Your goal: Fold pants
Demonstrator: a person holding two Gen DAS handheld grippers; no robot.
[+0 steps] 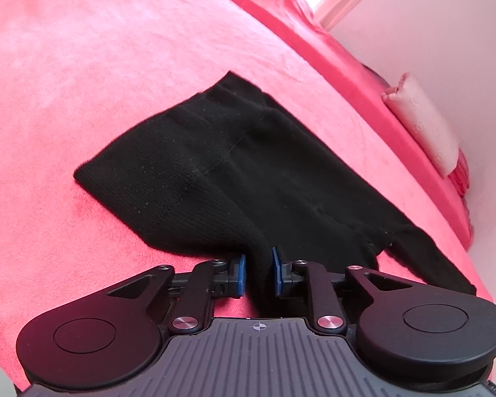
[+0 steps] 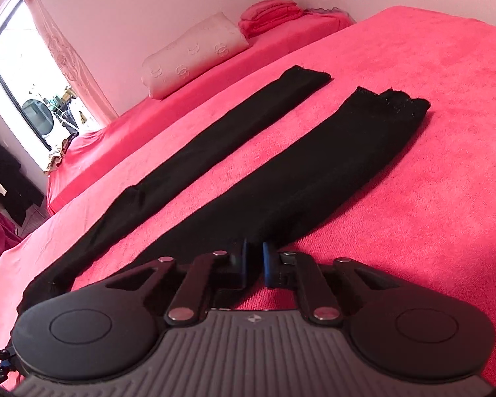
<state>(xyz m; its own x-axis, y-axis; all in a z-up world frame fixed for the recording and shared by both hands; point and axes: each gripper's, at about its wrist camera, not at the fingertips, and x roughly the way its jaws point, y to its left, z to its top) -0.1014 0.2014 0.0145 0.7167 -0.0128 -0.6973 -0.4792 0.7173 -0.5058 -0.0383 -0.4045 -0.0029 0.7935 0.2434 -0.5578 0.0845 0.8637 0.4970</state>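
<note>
Two grippers are in my feeds, both angled down toward the bed. My left gripper [image 1: 258, 273] has its blue pads [image 1: 241, 273] pressed onto a bunched fold of the black knit pants [image 1: 215, 165] at the near edge of the waist end. My right gripper [image 2: 255, 264] is clamped on the near edge of one leg [image 2: 314, 172]; that leg runs away from it to a frayed hem. I count one pair of pants with two legs, lying flat and apart on the pink fleece bed cover [image 2: 430, 198]. One pale pillow [image 2: 195, 56] by the wall carries a repeated interlocking-ring motif; I can read no lettering. One stack of folded pink cloth [image 2: 271, 13] sits behind it.
</note>
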